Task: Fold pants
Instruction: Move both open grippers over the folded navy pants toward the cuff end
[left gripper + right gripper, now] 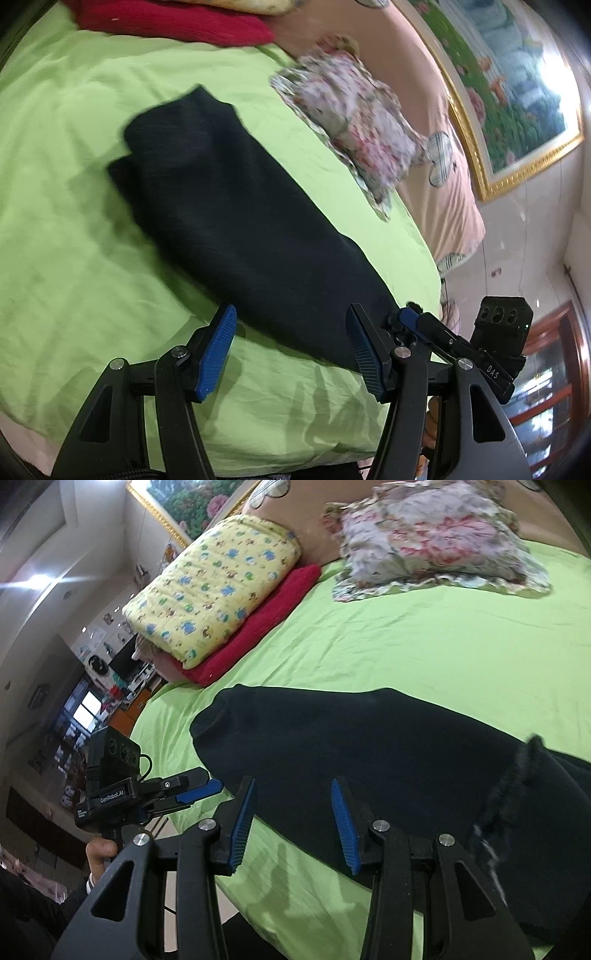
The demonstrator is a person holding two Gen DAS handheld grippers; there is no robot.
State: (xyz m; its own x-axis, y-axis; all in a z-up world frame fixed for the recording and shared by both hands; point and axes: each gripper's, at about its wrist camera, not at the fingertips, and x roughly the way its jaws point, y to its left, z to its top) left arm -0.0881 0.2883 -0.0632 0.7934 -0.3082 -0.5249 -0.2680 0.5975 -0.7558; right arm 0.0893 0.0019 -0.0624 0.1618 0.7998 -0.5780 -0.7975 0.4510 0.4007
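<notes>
Black pants (229,206) lie stretched out on the green bedsheet (66,236), folded lengthwise. My left gripper (291,321) is open and empty, just above the near end of the pants. My right gripper (293,794) is open and empty, hovering over the near edge of the pants (369,753) in the right wrist view. The right gripper also shows in the left wrist view (410,317) at the pants' near right end. The left gripper shows in the right wrist view (201,788) beside the pants' left end.
A floral pillow (354,122) lies at the head of the bed. A yellow patterned quilt (218,587) sits on a red blanket (258,627). A framed painting (509,85) hangs on the wall. The bed edge runs close below both grippers.
</notes>
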